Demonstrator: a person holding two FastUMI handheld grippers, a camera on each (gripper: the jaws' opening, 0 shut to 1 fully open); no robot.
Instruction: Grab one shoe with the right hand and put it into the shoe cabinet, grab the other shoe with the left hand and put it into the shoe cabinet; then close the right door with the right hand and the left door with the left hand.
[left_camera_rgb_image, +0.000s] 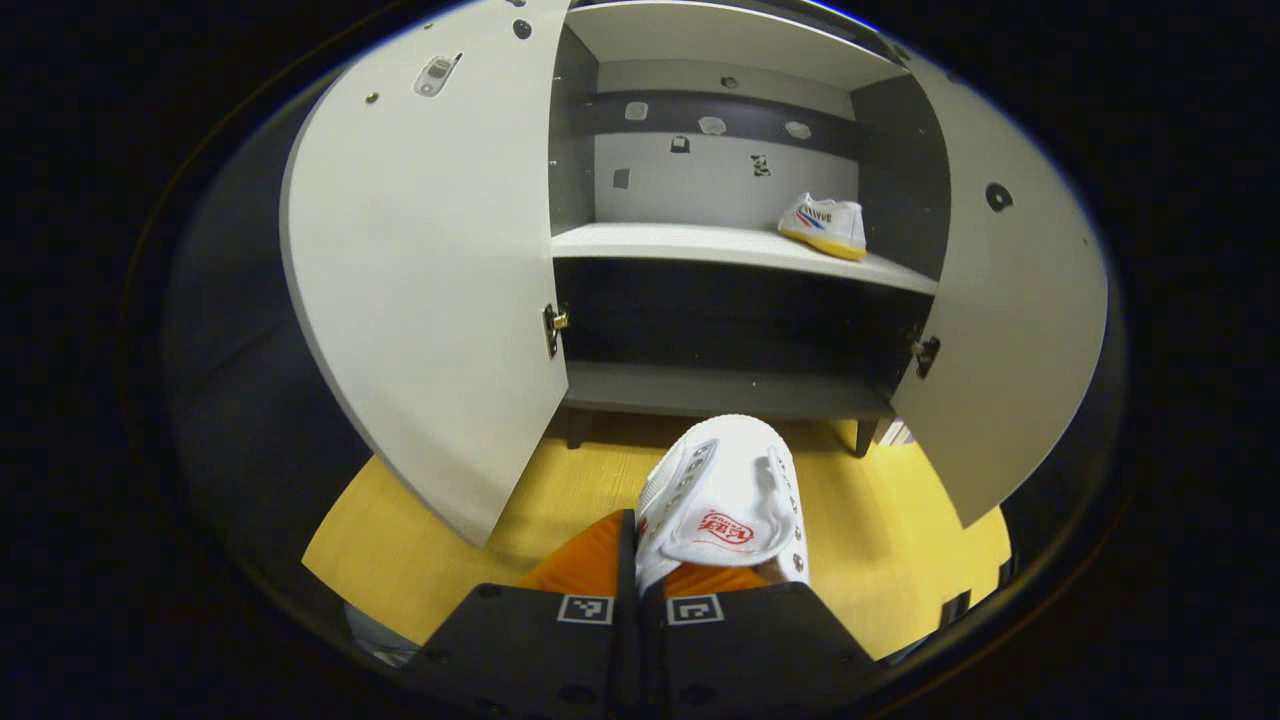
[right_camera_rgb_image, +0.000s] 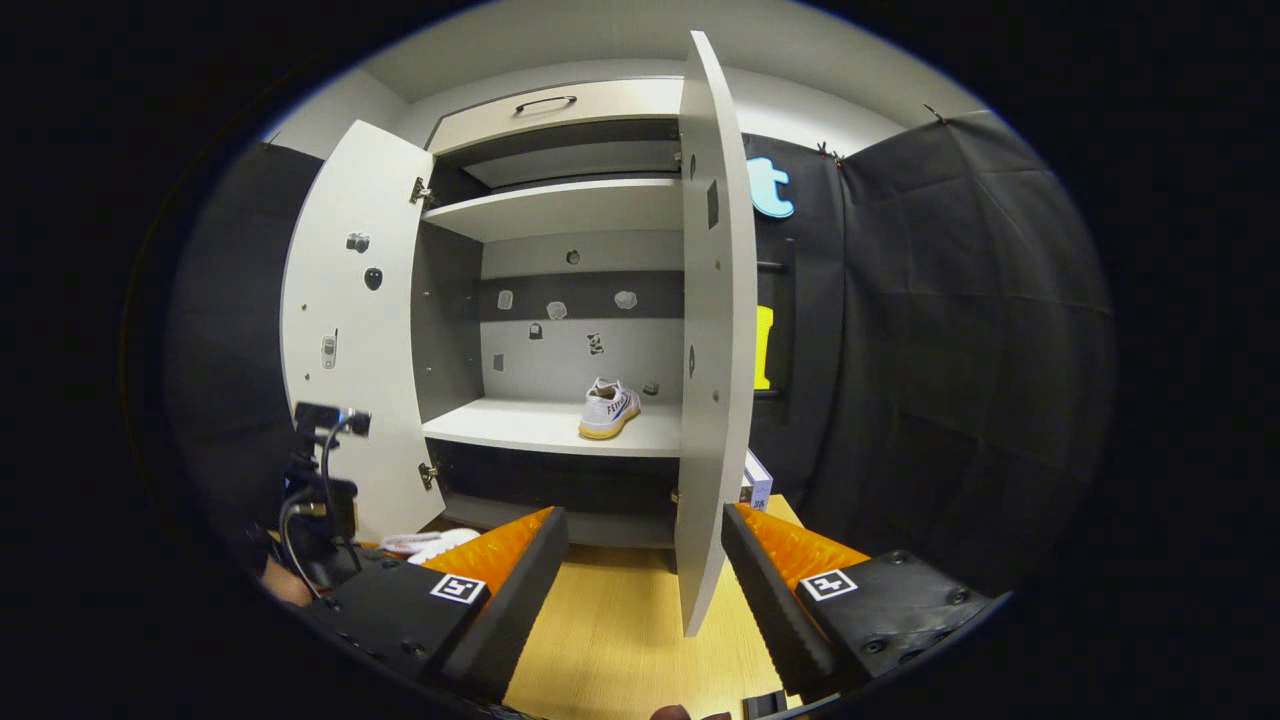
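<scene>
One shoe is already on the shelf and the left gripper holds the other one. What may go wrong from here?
1. The left gripper pinches the held shoe only at its near end, so it may droop or slip out.
2. The shoe on the shelf lies at the right end of the shelf; placing too close may push it.
3. The right door stands open close before the right gripper, which may bump it.

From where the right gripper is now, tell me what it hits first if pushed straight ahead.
Probably the open right cabinet door: its edge stands between the open right gripper's fingers in the right gripper view. Depth is unclear, so it might slip past into the cabinet, toward the shelf holding the white sneaker.
</scene>
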